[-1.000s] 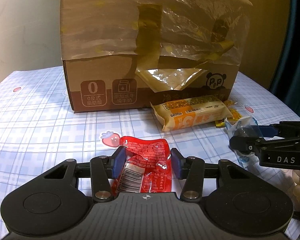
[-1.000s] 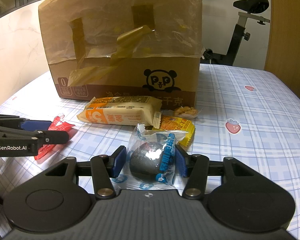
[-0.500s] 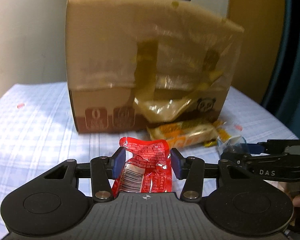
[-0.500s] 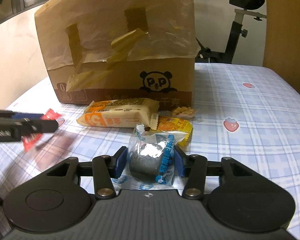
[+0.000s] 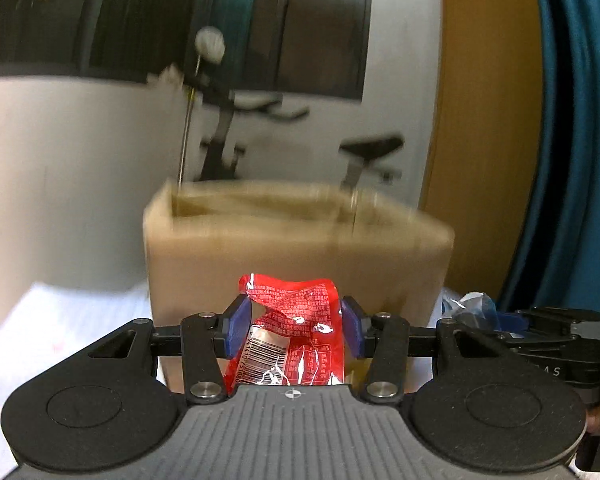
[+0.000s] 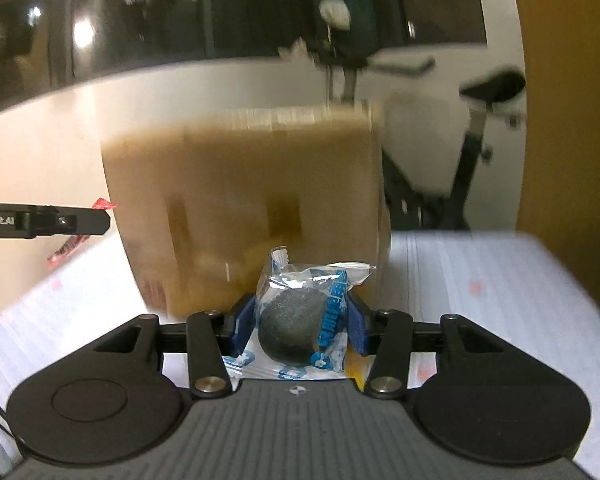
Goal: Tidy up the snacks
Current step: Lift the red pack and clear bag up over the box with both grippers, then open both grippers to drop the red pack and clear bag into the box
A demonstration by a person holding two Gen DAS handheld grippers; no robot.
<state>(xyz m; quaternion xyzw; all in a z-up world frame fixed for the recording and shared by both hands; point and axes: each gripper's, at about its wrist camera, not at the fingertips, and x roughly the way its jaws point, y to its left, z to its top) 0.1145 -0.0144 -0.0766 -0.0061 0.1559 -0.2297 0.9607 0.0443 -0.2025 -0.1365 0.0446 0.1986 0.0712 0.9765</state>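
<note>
Both tools pinch snacks: left tool point(image 5: 296, 330) a red packet point(image 5: 296, 320), right tool point(image 6: 300, 322) a wrapped dark ball point(image 6: 290, 326); the box point(image 5: 296, 236) opening sits ahead, mid-frame above each

Crinkled red foil snack packet w/ barcode point(image 5: 292, 328) upright, raised before blurred brown cardboard box point(image 5: 296, 248); clear blue-printed wrapper w/ dark round ball point(image 6: 300, 320) likewise.

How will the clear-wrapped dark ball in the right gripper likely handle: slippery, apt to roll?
The dark ball snack looks round, so it would probably roll if set down. Its glossy clear wrapper may slip between the right gripper pads, which pinch it at its sides.
</note>
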